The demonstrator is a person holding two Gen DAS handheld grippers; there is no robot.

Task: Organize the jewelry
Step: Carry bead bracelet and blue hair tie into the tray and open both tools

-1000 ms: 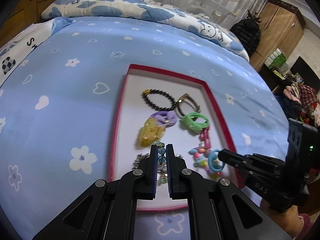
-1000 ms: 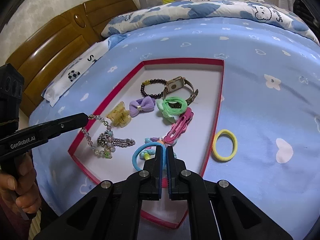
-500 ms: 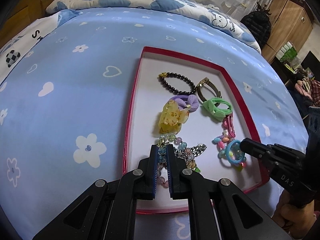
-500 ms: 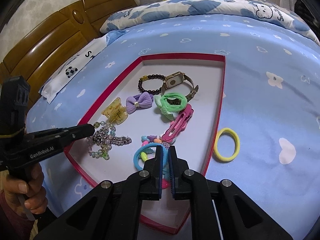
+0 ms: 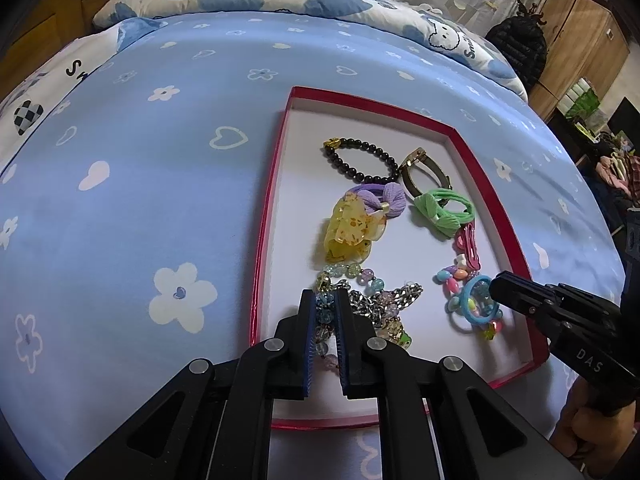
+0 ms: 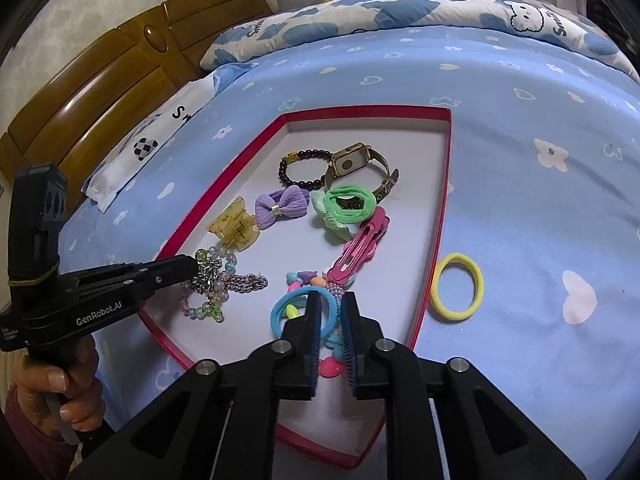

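Note:
A red-rimmed white tray (image 6: pixel 444 184) lies on the blue bedspread. My left gripper (image 5: pixel 324 300) is shut on a string of glass beads and chain (image 5: pixel 372 304), which rests on the tray floor near the left rim; the right wrist view shows it too (image 6: pixel 192 268). My right gripper (image 6: pixel 331 300) is opening its jaws over a blue hair tie (image 6: pixel 286 304) with coloured beads. The tie's band runs through the gap and the pads stand clear of it. A yellow hair tie (image 6: pixel 456 286) lies on the bedspread outside the tray's right rim.
Further back in the tray lie a black bead bracelet (image 6: pixel 300 168), a gold watch (image 6: pixel 352 162), a purple bow (image 6: pixel 282 206), a yellow claw clip (image 6: pixel 234 230), a green tie (image 6: pixel 348 204) and pink clips (image 6: pixel 360 250). A wooden headboard (image 6: pixel 100 112) stands at the left.
My left gripper sank with the bead string, which now lies heaped on the tray floor. My right gripper's jaws have parted around the blue tie.

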